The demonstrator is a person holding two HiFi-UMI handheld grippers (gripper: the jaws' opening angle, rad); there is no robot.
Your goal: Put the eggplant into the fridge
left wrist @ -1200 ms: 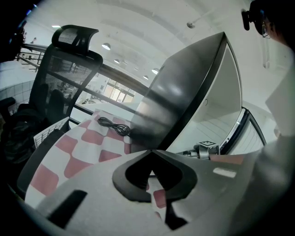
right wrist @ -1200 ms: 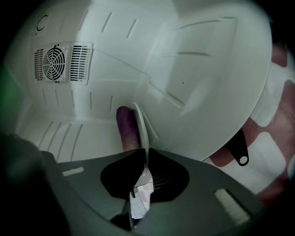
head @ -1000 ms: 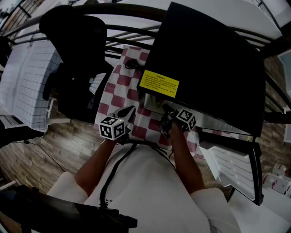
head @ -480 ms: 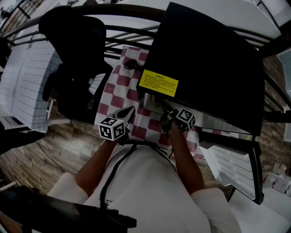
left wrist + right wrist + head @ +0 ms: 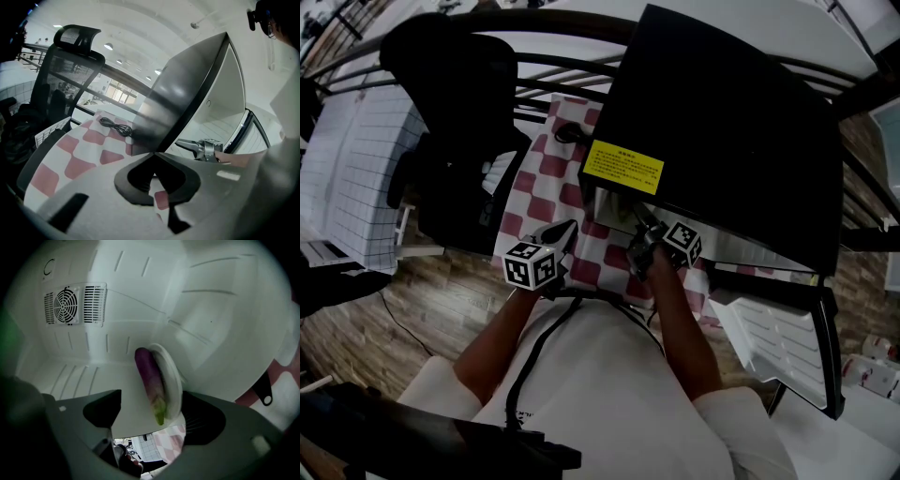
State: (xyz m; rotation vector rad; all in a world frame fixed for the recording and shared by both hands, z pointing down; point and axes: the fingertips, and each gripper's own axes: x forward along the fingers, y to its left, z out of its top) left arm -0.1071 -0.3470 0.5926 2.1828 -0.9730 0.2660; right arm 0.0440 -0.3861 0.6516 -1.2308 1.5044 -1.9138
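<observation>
**Release of the eggplant (image 5: 146, 373) inside the fridge (image 5: 731, 131).** The step looks best done if the left gripper (image 5: 153, 155) waits over the checked cloth on the tabletop (image 5: 539, 192), clear of the fridge's left front corner. The right gripper (image 5: 151, 401) should open fully before it backs straight out through the opening. That way neither finger drags the eggplant, or the white plate (image 5: 173, 380) beside it, toward the front edge of the fridge floor. Only then would the open door (image 5: 778, 342), at the right, be free to swing shut. Left fingers (image 5: 93, 187): closed tip to tip, with nothing between them and touching nothing. Right fingers (image 5: 206, 420): opening, 1 on either side of the eggplant, which lies between them with its green stem end toward the front edge of the fridge floor. The pad at the view's left stands clear of the eggplant. The pad at the view's right is just beside the plate rim, and contact there cannot be told. The eggplant rests against the plate inside the cavity, well apart from the fan grille (image 5: 65, 305) on the back wall.
</observation>
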